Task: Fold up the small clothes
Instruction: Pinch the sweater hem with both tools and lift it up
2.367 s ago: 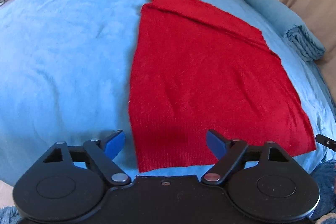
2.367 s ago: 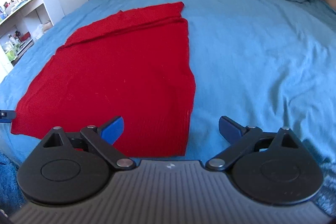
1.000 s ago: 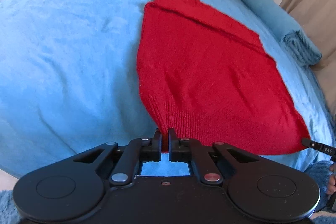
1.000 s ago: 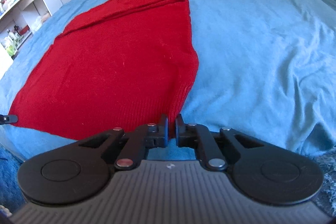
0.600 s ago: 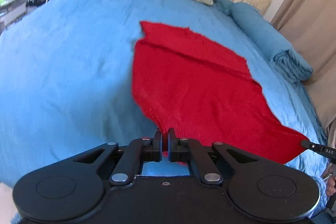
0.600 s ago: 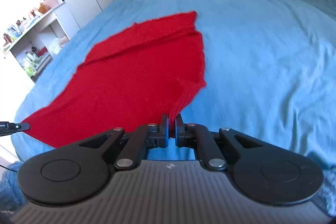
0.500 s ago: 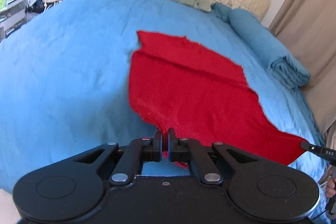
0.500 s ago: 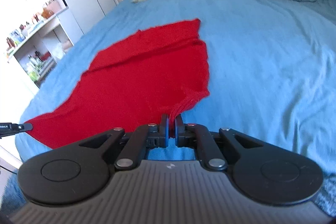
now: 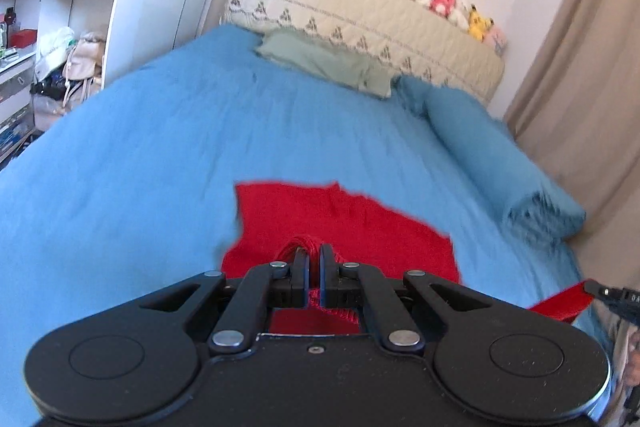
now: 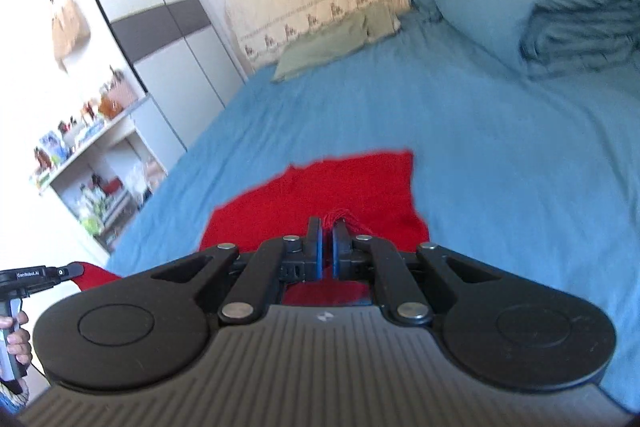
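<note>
A red knit garment [image 9: 344,223] lies on the blue bed [image 9: 140,163]; its near hem is lifted off the bed. My left gripper [image 9: 314,259] is shut on the left hem corner. My right gripper [image 10: 327,233] is shut on the right hem corner of the garment [image 10: 340,187]. Each gripper shows in the other's view, the right gripper [image 9: 608,295] at the right edge and the left gripper [image 10: 44,275] at the left edge, with red cloth stretched to it. The garment's far end rests flat on the bed.
A green pillow [image 9: 324,61] and a quilted headboard [image 9: 360,23] stand at the far end. A folded blue duvet [image 10: 560,23] lies on the right side. White shelves [image 10: 92,171] and a wardrobe [image 10: 160,7] stand to the left, a curtain [image 9: 580,87] to the right.
Both grippers closed on the hem corners, then rose and moved forward over the garment, carrying the hem toward the far end. Much less of the red cloth shows flat now.
</note>
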A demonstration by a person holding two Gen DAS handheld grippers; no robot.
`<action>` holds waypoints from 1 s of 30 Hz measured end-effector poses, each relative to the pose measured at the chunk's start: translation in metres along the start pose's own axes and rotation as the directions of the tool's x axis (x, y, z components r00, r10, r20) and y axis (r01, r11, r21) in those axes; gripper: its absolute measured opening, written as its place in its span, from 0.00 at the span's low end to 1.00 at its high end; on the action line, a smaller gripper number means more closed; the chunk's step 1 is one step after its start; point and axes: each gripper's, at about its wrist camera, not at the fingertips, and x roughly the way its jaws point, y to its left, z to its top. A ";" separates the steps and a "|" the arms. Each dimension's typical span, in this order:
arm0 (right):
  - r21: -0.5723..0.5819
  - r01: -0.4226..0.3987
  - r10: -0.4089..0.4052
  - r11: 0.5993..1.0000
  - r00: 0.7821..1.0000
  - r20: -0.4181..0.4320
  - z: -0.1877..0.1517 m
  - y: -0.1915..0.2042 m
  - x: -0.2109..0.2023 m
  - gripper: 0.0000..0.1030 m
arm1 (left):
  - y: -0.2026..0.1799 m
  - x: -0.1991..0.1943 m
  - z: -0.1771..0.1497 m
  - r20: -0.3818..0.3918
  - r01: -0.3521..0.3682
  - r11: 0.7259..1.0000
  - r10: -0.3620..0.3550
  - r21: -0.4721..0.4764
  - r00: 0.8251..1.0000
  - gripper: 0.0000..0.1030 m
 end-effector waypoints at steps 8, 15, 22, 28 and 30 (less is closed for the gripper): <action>0.004 0.004 -0.004 1.000 1.000 0.031 0.093 -0.007 0.091 0.19 | 0.005 0.092 0.072 0.046 -0.021 0.998 0.024 -0.054 0.999 0.04; -0.008 0.058 -0.058 0.998 0.998 -0.022 0.129 -0.025 0.207 0.19 | 0.020 0.192 0.102 0.013 -0.069 0.994 0.070 -0.089 0.997 0.04; 0.007 0.141 -0.139 0.990 0.985 -0.104 0.111 -0.060 0.315 0.19 | 0.043 0.283 0.091 -0.066 -0.146 0.980 0.138 -0.133 0.988 0.04; 0.019 0.177 -0.172 0.984 0.974 -0.147 0.093 -0.088 0.373 0.19 | 0.061 0.321 0.084 -0.101 -0.177 0.968 0.161 -0.180 0.982 0.04; 0.020 0.178 -0.173 0.984 0.974 -0.145 0.092 -0.095 0.386 0.19 | 0.063 0.331 0.083 -0.107 -0.188 0.964 0.170 -0.188 0.980 0.04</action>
